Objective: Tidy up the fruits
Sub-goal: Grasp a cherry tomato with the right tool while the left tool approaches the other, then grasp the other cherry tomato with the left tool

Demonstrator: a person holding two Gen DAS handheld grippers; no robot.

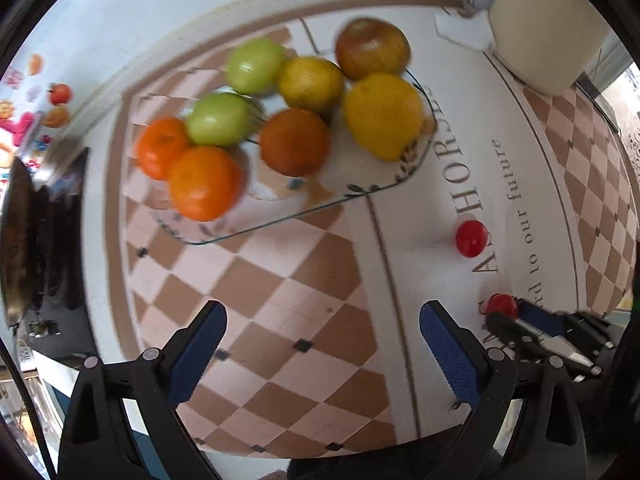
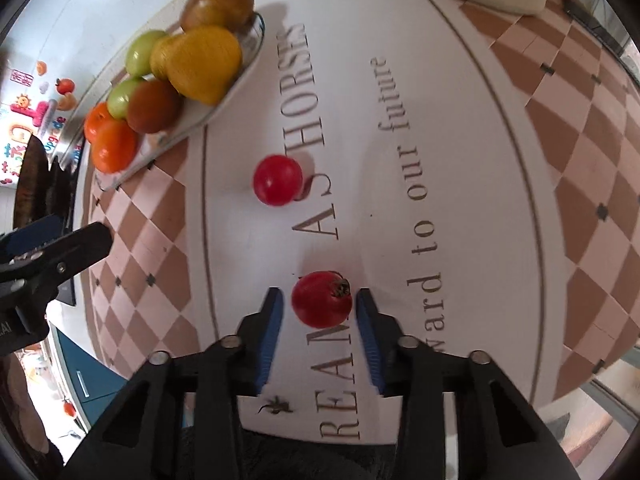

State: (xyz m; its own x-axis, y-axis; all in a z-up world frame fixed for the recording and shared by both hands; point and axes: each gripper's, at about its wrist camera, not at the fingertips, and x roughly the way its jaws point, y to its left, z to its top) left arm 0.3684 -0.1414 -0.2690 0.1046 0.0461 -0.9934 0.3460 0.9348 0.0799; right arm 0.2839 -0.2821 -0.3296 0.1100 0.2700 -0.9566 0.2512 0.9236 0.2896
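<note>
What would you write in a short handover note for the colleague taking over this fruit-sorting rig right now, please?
Left gripper: open, empty, above the checkered tablecloth, short of the glass tray.
Right gripper: open, fingers on either side of the red fruit with the dry calyx, not yet closed on it.
Done: the tray already holds oranges, green fruit, yellow fruit and brownish fruit.
Left: two red fruits lie on the cloth, the one between the right fingers and a smooth red one nearer the tray. Probably close, lift, place in the tray, then fetch the second.
</note>
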